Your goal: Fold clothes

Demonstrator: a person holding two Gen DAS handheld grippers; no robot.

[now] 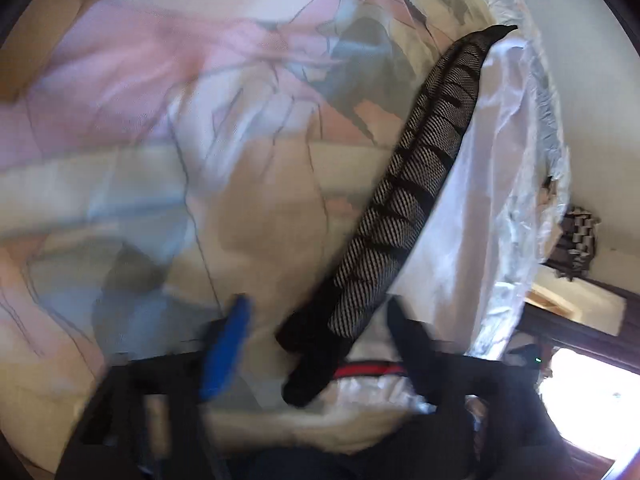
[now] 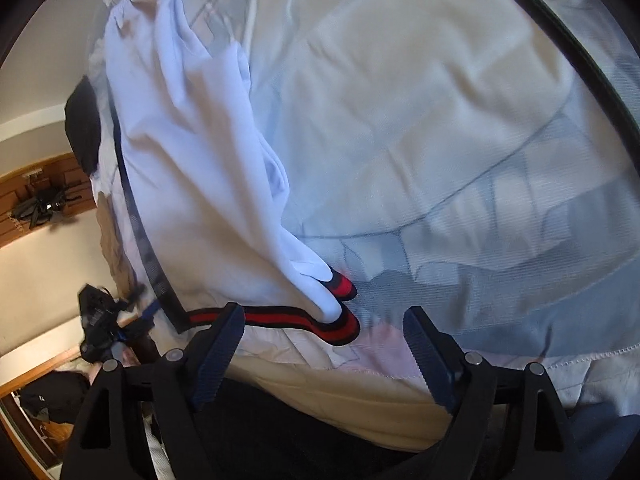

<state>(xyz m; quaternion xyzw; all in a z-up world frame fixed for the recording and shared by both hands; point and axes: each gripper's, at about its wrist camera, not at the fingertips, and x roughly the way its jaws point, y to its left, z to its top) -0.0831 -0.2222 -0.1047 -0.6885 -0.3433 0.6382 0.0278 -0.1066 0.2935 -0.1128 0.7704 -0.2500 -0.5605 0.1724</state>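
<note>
Fingers of the right gripper (image 2: 324,344) stand spread and empty, the white garment's (image 2: 188,184) red-and-black hem band (image 2: 280,318) just ahead between them. Left gripper (image 1: 316,340) is likewise released over its black mesh stripe (image 1: 416,176). Thin, limp, probably slippery; pinch the thicker band.

Patterned bedsheet (image 1: 168,128) (pastel), wooden shelf (image 2: 36,196)

Right gripper (image 2: 324,320): black angular frame, dark-blue ribbed pads, silver round pins; left gripper (image 1: 316,320): black, bright-blue pad at 7 o'clock.
</note>
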